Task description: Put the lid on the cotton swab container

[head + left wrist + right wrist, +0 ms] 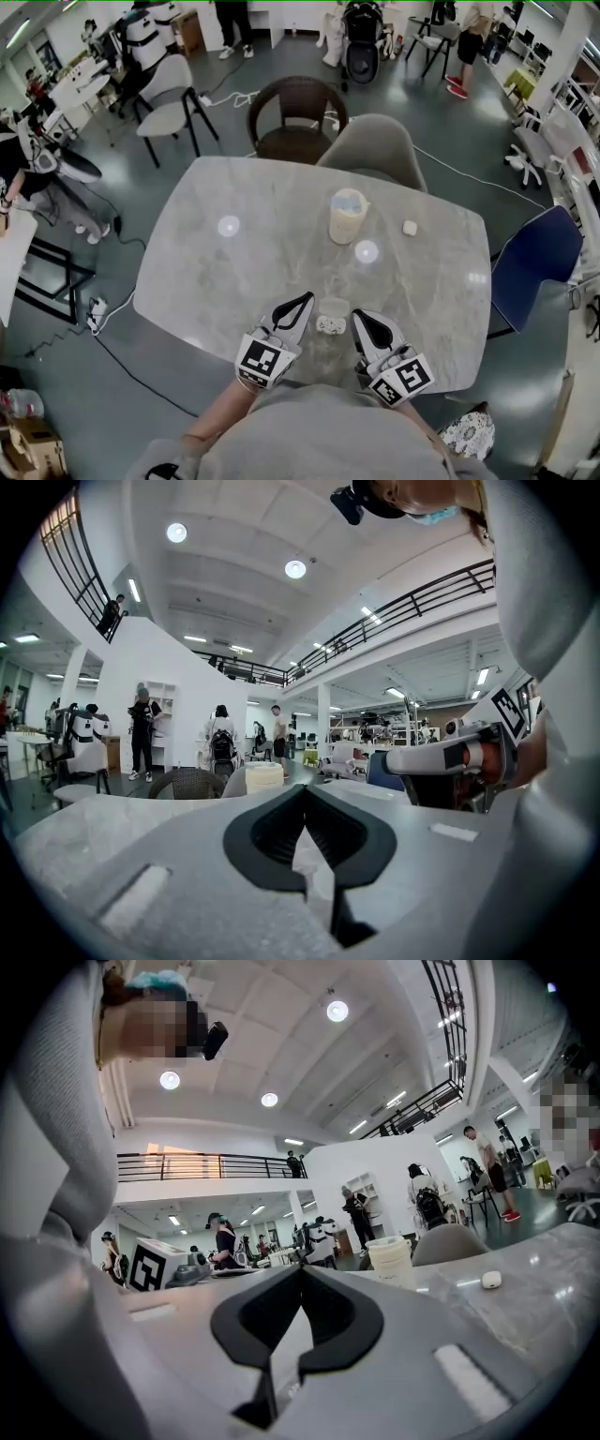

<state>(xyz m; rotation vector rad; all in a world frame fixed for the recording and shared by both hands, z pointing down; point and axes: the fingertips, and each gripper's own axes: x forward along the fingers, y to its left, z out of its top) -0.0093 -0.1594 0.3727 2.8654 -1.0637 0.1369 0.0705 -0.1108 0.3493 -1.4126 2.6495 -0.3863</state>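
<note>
Table: pale marble top (225, 281) with rounded corners; everything below sits on or over it.
Left gripper: the left gripper (305, 302) (306, 789) is at the near edge, a little left of the middle, pointing towards the far edge. Its jaws are pressed together at the tips and nothing is between them.
Small pale object: a small whitish object (331, 325) lies on the table near the near edge, between the two grippers and touching neither. It is too small to identify. Just beyond it is a faint clear shape that cannot be made out either.
Cotton swab container: the cotton swab container (347, 216) (263, 776) (390, 1260) stands upright about midway across the table, nearer the far edge and well apart from both grippers. It is a pale, rounded tub. I cannot tell whether a lid sits on it.
Right gripper: the right gripper (360, 319) (301, 1271) is at the near edge, a little right of the middle, just beside the small pale object. Its jaws meet at the tips and hold nothing.
White piece: a small white piece (410, 227) (491, 1280) lies to the right of the container, apart from it.
Chairs: a grey chair (375, 141) stands at the far edge and a blue chair (539, 262) at the right edge.
</note>
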